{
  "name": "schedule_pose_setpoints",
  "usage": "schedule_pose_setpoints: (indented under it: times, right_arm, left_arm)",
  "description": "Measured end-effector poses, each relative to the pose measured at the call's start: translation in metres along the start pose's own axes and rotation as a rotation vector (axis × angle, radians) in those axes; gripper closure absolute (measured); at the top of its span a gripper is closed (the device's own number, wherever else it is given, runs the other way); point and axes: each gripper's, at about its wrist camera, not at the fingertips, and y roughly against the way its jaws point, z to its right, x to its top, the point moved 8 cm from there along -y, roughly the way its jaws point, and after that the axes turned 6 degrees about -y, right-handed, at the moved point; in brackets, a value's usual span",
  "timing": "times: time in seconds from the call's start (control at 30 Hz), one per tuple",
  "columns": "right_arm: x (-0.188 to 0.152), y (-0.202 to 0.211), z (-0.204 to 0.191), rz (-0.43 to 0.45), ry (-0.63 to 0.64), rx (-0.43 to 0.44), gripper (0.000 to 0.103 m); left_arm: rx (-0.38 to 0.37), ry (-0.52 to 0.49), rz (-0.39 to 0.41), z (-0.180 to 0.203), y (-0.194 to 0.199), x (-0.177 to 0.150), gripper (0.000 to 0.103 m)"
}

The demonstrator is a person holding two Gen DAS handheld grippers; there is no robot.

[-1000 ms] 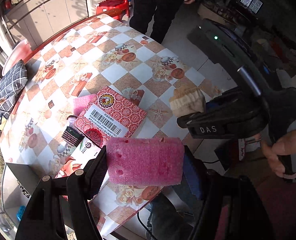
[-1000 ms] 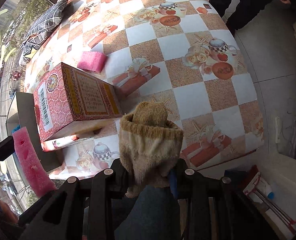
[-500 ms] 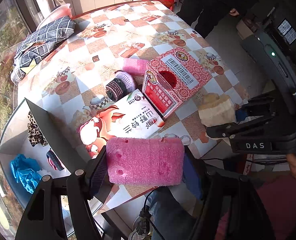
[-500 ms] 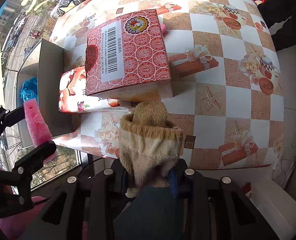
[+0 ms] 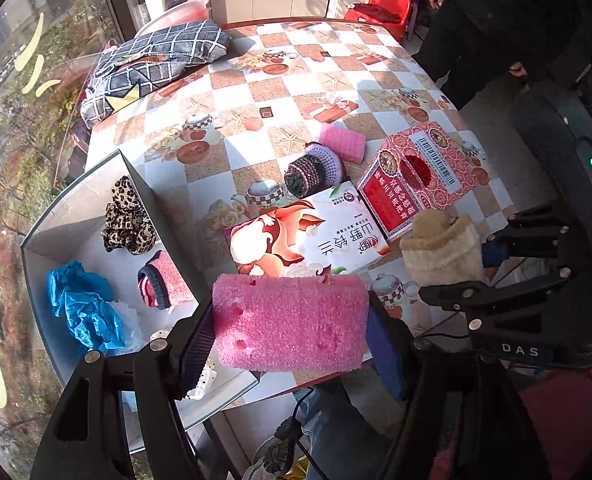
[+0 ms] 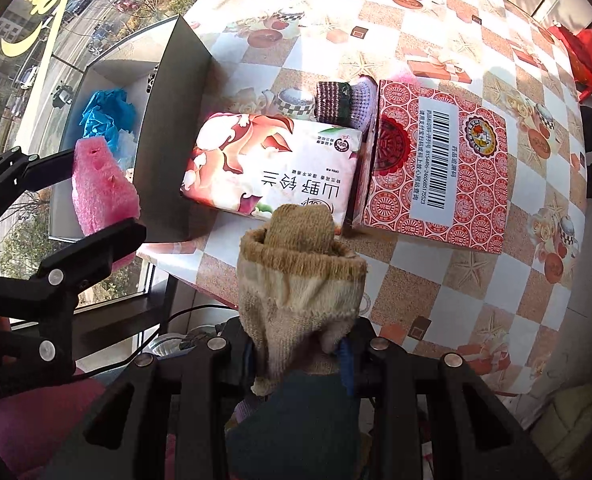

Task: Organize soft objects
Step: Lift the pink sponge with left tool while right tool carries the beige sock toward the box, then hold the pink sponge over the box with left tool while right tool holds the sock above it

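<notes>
My left gripper (image 5: pixel 290 326) is shut on a pink foam block (image 5: pixel 290 322), held above the table's near edge beside the open grey box (image 5: pixel 76 200). The same pink foam block (image 6: pixel 100 188) shows at the left of the right wrist view, over the grey box (image 6: pixel 176 92). My right gripper (image 6: pixel 300 354) is shut on a rolled beige sock (image 6: pixel 296 280), hanging over the near table edge; the beige sock (image 5: pixel 442 248) also appears right of the left gripper. In the box lie a leopard-print scrunchie (image 5: pixel 128 216), a blue cloth (image 5: pixel 82 304) and a red striped sock (image 5: pixel 158 280).
On the checked tablecloth (image 5: pixel 256 92) lie a white-red tissue pack (image 5: pixel 308 236), a red patterned carton (image 5: pixel 420 178), a knitted roll (image 5: pixel 314 170), a small pink foam piece (image 5: pixel 342 142) and a checked cushion (image 5: pixel 156 64). A person in dark clothes (image 5: pixel 496 20) stands at the far right by a red chair (image 5: pixel 384 8).
Both grippers swung left along the near table edge while rolling, still gripping the foam block and the sock. The grey box with its contents has come into view under the left gripper.
</notes>
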Motion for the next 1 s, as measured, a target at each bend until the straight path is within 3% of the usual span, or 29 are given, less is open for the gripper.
schedule_pose_setpoints:
  times: [0.33, 0.6, 1.0]
  right_arm:
    - [0.025, 0.009, -0.028, 0.039, 0.064, 0.004, 0.070]
    - [0.047, 0.015, -0.055, 0.056, 0.108, 0.019, 0.070]
    - [0.079, 0.022, -0.121, 0.079, 0.223, 0.045, 0.070]
  left_arm:
    - [0.049, 0.123, 0.019, -0.038, 0.009, -0.011, 0.030]
    - [0.101, 0.277, 0.040, -0.078, 0.017, -0.023, 0.030]
    - [0.204, 0.490, 0.030, -0.138, 0.023, -0.058, 0.030]
